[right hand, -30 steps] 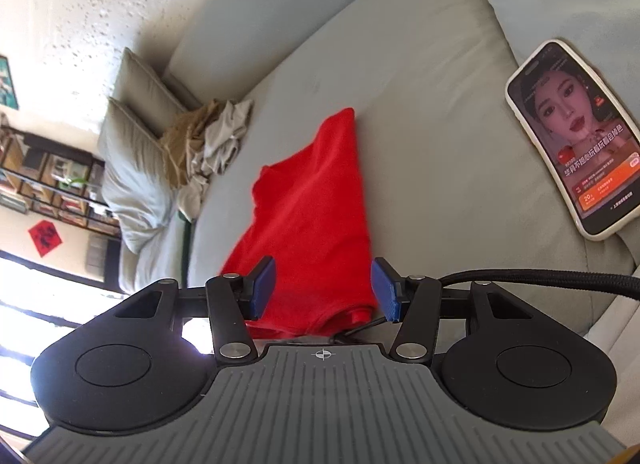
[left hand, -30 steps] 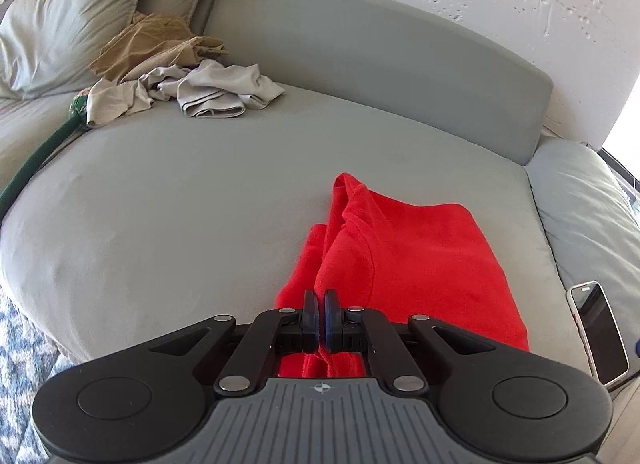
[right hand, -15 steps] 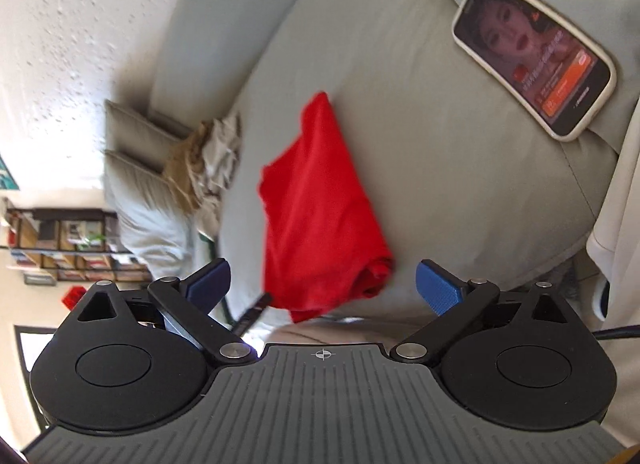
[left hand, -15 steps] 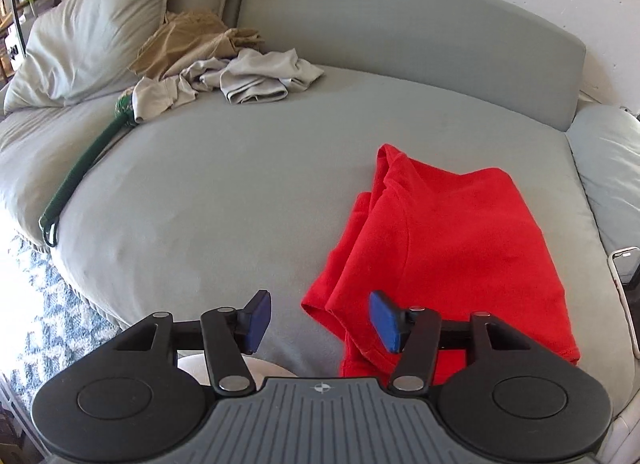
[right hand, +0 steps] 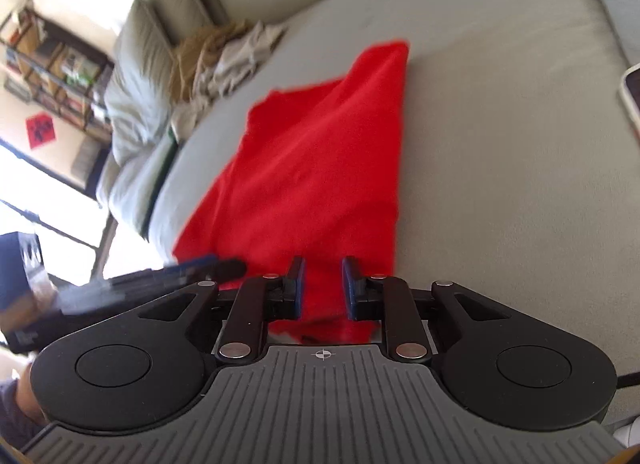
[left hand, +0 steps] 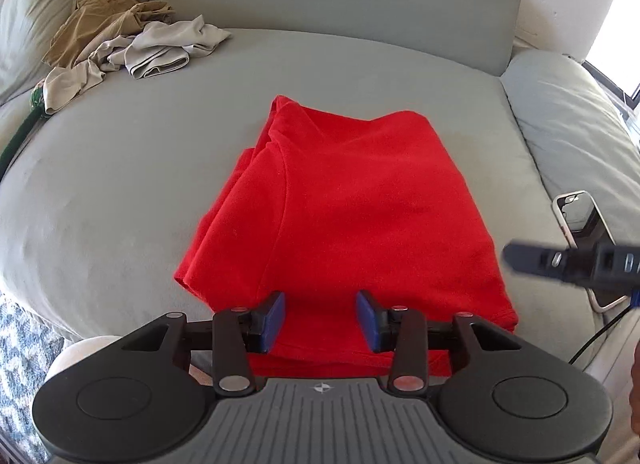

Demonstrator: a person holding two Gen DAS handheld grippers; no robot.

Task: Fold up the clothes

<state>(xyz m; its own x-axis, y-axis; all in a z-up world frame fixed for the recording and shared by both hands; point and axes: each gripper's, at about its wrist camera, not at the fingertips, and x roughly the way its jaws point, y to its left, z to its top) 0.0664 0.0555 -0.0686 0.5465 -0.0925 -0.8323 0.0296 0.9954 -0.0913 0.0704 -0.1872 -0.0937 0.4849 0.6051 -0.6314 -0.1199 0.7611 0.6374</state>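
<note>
- The folded red cotton shirt (left hand: pixel 352 204) lies flat on the grey sofa cushion (left hand: pixel 120 168).
- Left gripper (left hand: pixel 321 320): fingers spread, over its near hem.
- Right gripper (right hand: pixel 322 289): fingers parted, red fabric between them.

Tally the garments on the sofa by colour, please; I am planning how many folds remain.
Red cotton shirt, laid flat: 1
Tan crumpled garment: 1
Pale grey crumpled garments: looks like 2, though the heap hides their edges
Total: about 4

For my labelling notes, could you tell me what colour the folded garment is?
Plain red garment; the left wrist view shows it best.
</note>
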